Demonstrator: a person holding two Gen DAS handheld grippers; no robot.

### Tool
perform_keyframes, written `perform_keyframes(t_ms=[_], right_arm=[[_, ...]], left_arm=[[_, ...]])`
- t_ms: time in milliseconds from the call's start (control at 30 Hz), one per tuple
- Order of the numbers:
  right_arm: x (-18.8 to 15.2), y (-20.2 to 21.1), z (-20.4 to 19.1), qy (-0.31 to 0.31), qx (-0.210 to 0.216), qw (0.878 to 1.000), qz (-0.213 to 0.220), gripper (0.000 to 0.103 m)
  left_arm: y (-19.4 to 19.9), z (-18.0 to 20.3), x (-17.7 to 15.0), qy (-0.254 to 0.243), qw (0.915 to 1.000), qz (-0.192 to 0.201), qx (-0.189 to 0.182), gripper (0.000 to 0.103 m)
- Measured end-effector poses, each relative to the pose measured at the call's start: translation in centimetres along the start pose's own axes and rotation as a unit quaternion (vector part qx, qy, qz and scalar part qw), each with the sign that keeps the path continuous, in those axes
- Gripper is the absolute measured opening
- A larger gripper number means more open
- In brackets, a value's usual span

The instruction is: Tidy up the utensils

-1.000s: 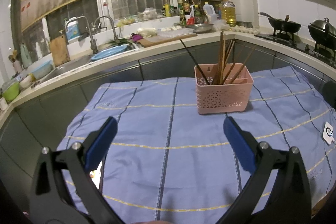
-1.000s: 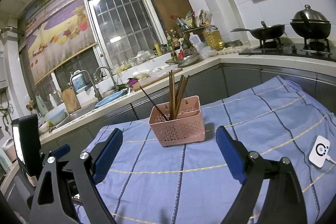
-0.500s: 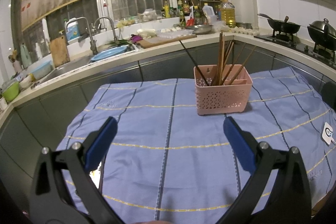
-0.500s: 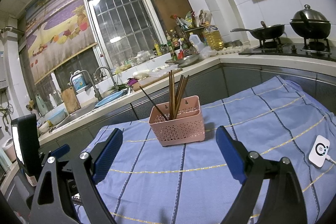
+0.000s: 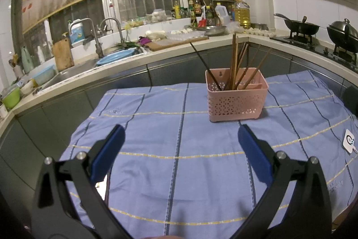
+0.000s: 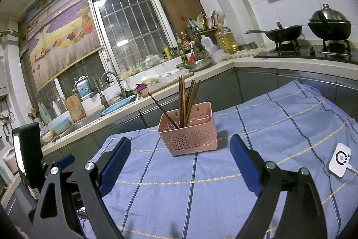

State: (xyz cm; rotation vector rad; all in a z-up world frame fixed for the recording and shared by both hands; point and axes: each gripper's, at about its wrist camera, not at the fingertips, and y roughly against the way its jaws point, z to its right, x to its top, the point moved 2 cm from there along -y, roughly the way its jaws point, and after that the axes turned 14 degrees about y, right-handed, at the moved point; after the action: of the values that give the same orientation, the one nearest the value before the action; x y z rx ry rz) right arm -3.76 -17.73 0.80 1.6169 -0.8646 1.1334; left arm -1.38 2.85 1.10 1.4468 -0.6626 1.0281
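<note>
Both sets of jaws stand wide apart with nothing between them: the left gripper [image 5: 179,138] and the right gripper [image 6: 180,149] each hang above the near part of the blue striped cloth [image 5: 156,171] that covers the table, well short of the pink basket [image 5: 237,100].

That basket sits toward the far edge of the cloth, a little right of the middle as the left camera sees it. A bundle of chopsticks [image 5: 235,64] stands in it, most of them brown and bunched nearly upright, with one dark stick [image 5: 204,66] leaning away to the left. In the right camera's view the basket [image 6: 189,133] shows an inner divider, and the sticks seem to share one compartment.

No loose utensil lies anywhere on the cloth; the only other thing on it is a small white device [image 6: 340,159] with a cable near the right edge. Judging from this, the gathering looks finished or nearly so. What might remain is straightening the leaning stick, though nothing here demands it.
</note>
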Motion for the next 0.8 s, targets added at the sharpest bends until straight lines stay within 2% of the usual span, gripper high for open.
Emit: perform_keyframes(t_ms=[800], right_arm=[[0.1,-0.1,0.4,-0.002,-0.001,1.000,0.000,0.089]], left_arm=[[0.3,1.1,-0.6,-0.013,0.9999,0.003,-0.010,0.097]])
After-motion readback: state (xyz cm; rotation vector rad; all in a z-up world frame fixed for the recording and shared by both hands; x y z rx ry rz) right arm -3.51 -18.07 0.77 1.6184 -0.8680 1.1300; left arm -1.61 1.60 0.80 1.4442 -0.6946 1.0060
